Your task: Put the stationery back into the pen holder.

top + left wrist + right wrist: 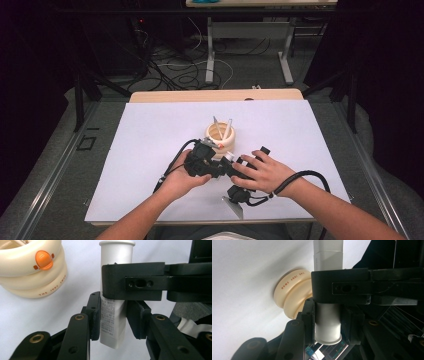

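Both grippers clamped one white tube (112, 315): left gripper (113, 315) on the crimped end, right gripper (327, 322) on the cap end. Tube sat at 5 o'clock of the cream holder (220, 136). Prob. light, soft, slick plastic; grip firm cap, not body.

One white tube (113, 312), one cream cup (220, 137) holding two sticks (223, 128), two grippers, left (202, 161) and right (239, 167), one white table (150, 150).
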`<state>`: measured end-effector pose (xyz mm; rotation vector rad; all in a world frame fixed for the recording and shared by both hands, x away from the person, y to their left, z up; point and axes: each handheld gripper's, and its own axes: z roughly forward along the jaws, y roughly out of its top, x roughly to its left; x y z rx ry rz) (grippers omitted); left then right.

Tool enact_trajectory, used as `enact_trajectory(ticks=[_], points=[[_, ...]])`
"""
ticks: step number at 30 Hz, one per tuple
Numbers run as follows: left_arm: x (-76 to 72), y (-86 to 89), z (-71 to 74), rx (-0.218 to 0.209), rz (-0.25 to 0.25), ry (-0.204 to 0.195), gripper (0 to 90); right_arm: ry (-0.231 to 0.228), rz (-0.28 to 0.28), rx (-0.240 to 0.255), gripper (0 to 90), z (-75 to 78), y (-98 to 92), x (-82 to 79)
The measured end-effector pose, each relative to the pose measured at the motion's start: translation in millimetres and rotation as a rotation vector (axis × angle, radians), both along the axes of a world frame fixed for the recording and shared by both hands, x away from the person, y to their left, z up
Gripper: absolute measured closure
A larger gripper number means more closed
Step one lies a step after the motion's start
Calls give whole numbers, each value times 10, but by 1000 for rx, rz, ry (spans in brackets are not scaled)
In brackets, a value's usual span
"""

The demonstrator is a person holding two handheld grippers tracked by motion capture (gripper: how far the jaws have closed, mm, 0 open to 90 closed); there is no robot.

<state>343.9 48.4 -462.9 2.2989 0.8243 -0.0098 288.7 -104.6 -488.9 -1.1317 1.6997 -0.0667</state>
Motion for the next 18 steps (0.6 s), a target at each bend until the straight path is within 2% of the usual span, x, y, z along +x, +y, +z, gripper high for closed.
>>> enact_trajectory(ticks=[3, 6, 11, 12, 14, 16, 18], points=[[3, 2, -9, -3, 3, 2, 659, 10, -26, 6, 658, 3, -3, -4], [14, 12, -18, 5, 6, 7, 659, 8, -33, 0, 638, 12, -1, 1], [32, 42, -35, 1, 20, 10, 660, 9, -34, 9, 606, 28, -14, 11], [32, 44, -40, -7, 25, 20, 659, 9, -34, 11, 601, 31, -16, 12], [46, 64, -40, -3, 31, 13, 660, 9, -39, 21, 594, 35, -25, 14], [56, 78, -54, -16, 41, 9, 660, 33, -38, 50, 585, 42, -30, 22], [75, 104, -57, -15, 46, 9, 660, 46, -60, 65, 579, 48, -34, 9]])
